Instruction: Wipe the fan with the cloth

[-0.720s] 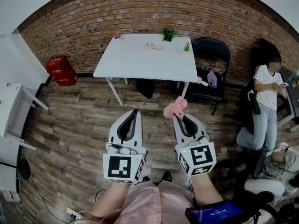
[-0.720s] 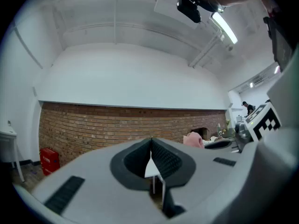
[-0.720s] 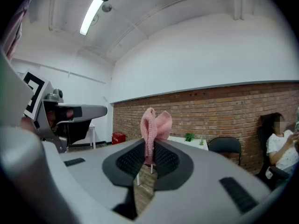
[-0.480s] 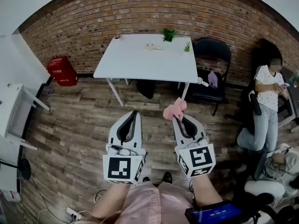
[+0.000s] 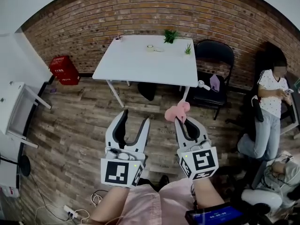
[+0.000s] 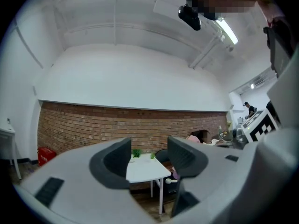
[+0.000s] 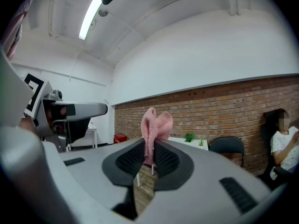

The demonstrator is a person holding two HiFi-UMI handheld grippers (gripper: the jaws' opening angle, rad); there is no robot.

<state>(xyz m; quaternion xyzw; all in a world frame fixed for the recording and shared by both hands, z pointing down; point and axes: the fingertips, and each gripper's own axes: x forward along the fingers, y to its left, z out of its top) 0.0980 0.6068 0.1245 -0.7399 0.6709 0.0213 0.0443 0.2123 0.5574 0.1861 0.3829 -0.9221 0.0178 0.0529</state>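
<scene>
Gripping a pink cloth between clenched jaws: right claw, with the cloth bunched and sticking out past its tips. Left claw: jaws spread, nothing between them, just beside the right one. Below both: plank floor. Beyond: white worktop against a brick wall, small plants at its far edge. Right of it: black chair, then a seated person.

Left gripper and right gripper: light grey shells with black inner pads. White marker cubes at their bases carry black squares and a small green light. Pink top at bottom centre.
</scene>
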